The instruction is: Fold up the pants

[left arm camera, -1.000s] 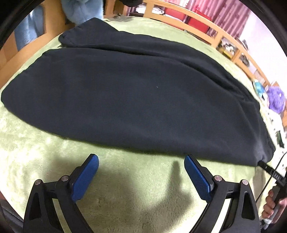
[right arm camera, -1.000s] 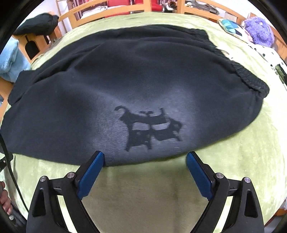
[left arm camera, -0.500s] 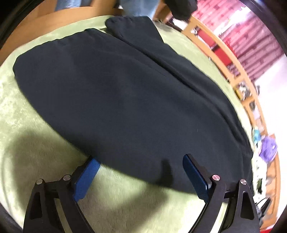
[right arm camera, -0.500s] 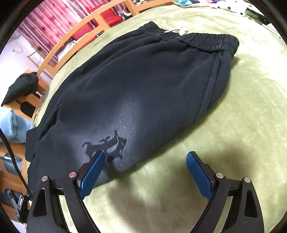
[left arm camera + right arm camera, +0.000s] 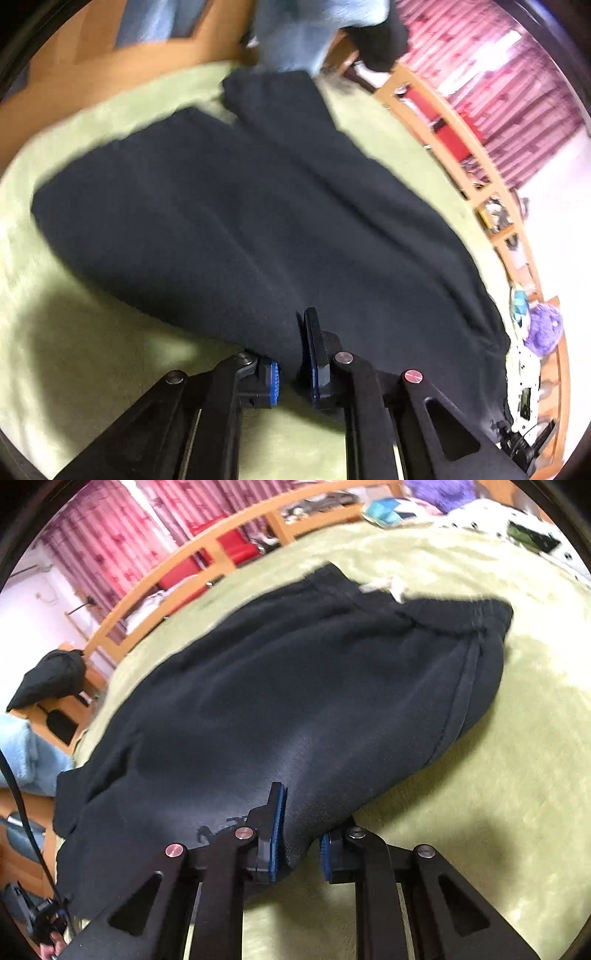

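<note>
Black sweatpants lie folded lengthwise on a light green blanket. In the left wrist view the leg ends are at the far top and the waistband is at the far right. My left gripper is shut on the near edge of the pants. In the right wrist view the pants run from the elastic waistband at the right to the legs at the left. My right gripper is shut on the near edge of the pants, beside a faint printed graphic.
A wooden bed rail runs along the far side, with red cushions and pink curtains behind. A light blue cloth hangs beyond the leg ends. A purple plush toy and small items lie near the waistband side. A black bag sits off the bed.
Both grippers were open in front of the pants' near edge. They have moved onto the edge and shut on the fabric.
</note>
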